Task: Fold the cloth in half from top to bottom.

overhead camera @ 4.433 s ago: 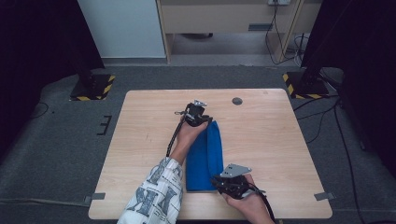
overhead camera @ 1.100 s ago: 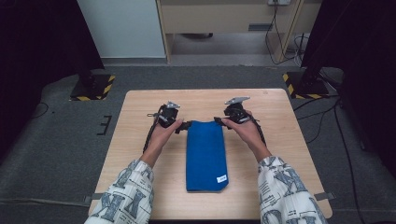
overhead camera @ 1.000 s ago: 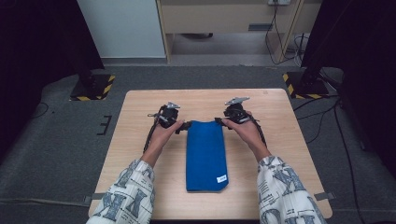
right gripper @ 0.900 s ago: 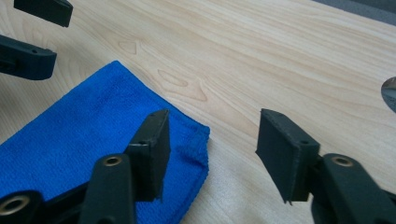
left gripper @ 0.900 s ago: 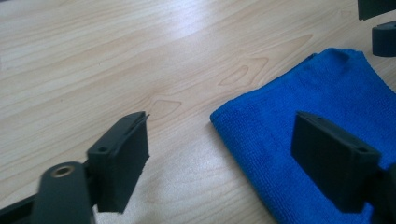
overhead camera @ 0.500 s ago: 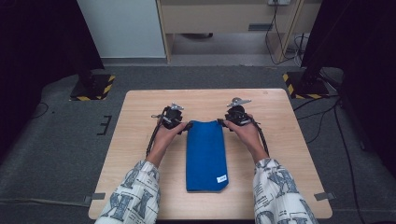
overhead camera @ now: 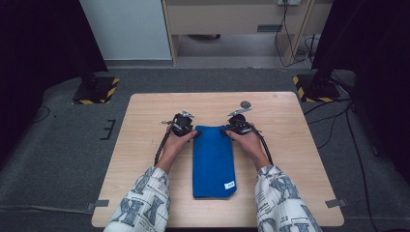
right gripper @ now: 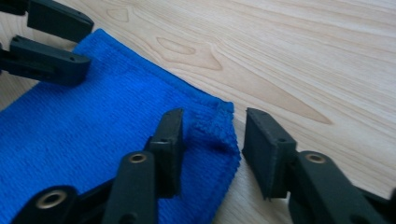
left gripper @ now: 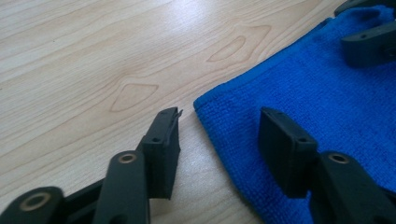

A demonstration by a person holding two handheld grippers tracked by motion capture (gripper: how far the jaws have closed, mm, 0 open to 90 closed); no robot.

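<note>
a: where's the blue towel (overhead camera: 213, 162) relative to my grippers?

b: it lies flat on the tabletop (overhead camera: 145, 121), folded into a long strip. its far end sits between the two grippers, one far corner at each.

a: and the grip?

b: i'd say not made yet. the left gripper (left gripper: 219, 135) straddles its corner with both jaws apart and nothing pinched; they have just been closing. the right gripper (right gripper: 212, 135) has its corner bunched up between the jaws, which have also just been closing, but the pads don't press on it yet.

a: so what's left?

b: i judge the lengthwise folding done; pinching both corners and folding the far end remain.

a: any containers?

b: none i can see, just a small dark disc (overhead camera: 245, 104) beyond the right gripper.
</note>
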